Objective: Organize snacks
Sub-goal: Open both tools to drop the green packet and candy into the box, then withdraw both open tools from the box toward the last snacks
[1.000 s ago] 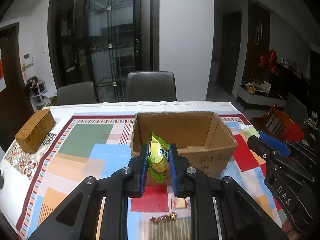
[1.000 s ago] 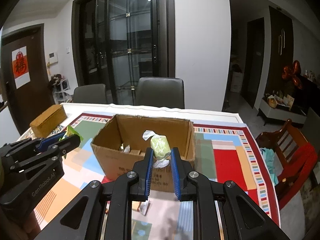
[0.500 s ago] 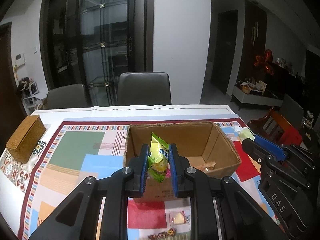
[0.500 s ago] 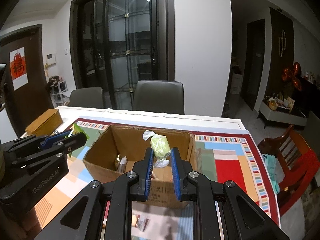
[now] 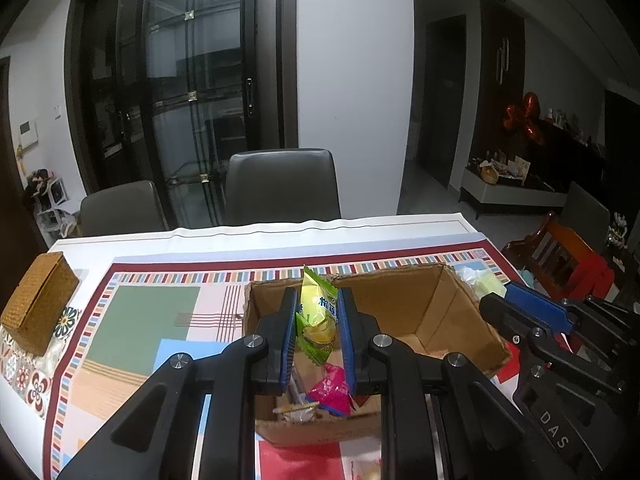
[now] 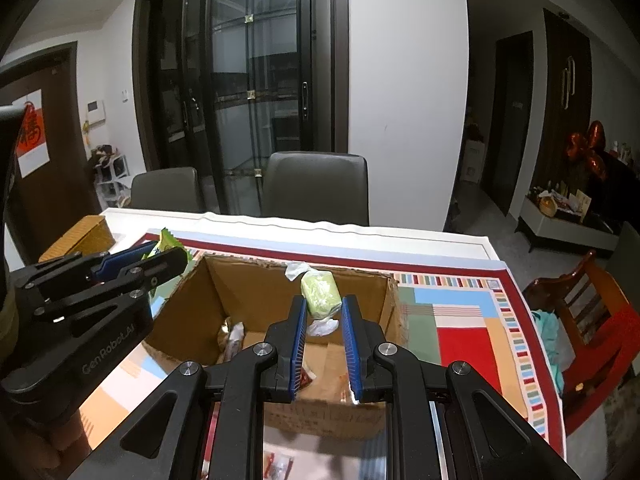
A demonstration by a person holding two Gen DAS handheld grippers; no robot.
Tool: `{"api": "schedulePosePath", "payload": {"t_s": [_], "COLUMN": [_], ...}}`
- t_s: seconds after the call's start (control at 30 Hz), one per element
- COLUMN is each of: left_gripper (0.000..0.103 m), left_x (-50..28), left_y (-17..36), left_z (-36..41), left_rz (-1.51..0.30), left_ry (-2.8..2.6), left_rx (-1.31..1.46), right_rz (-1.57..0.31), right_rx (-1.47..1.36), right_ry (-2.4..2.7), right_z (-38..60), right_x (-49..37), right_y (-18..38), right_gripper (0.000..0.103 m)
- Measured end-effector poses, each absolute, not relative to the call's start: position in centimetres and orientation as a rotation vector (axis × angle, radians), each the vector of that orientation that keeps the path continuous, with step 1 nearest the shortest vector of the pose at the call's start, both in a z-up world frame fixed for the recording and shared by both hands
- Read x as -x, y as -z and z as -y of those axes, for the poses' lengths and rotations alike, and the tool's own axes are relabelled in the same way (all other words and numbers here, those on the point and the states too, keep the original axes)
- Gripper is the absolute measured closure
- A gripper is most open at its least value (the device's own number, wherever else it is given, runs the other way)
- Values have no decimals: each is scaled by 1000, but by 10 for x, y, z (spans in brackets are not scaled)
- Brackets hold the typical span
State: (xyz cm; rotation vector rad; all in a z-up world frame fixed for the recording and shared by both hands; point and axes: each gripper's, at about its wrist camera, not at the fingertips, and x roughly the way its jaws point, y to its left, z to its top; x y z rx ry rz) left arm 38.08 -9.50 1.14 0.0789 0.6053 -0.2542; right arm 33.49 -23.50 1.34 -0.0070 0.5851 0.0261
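Note:
An open cardboard box point(image 5: 460, 304) point(image 6: 256, 284) stands on the patterned tablecloth. My left gripper point(image 5: 317, 320) is shut on a yellow-green snack packet point(image 5: 316, 316) and holds it above the box's left part; it also shows in the right wrist view point(image 6: 160, 258). My right gripper point(image 6: 323, 320) is shut on a pale green wrapped candy point(image 6: 320, 294) above the box's middle; it also shows in the left wrist view point(image 5: 516, 304). Inside the box lie a pink packet point(image 5: 332, 390) and other small snacks point(image 6: 232, 336).
A woven brown box point(image 5: 38, 306) sits at the table's left edge. Two grey chairs point(image 5: 282, 184) stand behind the table. A wooden chair with a red cushion point(image 6: 592, 320) is at the right. Small wrapped snacks point(image 6: 280, 462) lie on the cloth before the box.
Both grippers have moved forward and up over the box, so its inside now shows below them. Both still hold their snacks.

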Motion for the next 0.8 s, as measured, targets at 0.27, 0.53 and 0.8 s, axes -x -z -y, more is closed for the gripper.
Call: {"api": "schedulePosePath", "payload": {"t_s": [0.27, 0.53, 0.8], "left_gripper": [82, 82, 49], "left_x": [-404, -404, -395], "left_y": [3, 7, 2], "left_z": [96, 100, 103], "left_rz": [-663, -670, -649], "left_ry": [270, 272, 268], "left_rx": [-82, -109, -128], "right_rz": [-612, -633, -622], "right_rx": [18, 12, 18], "right_ry": [-29, -20, -4], "right_z": [230, 234, 239], "right_x": [-354, -362, -359], "right_y": [-5, 2, 1], "right_gripper": [84, 83, 34]}}
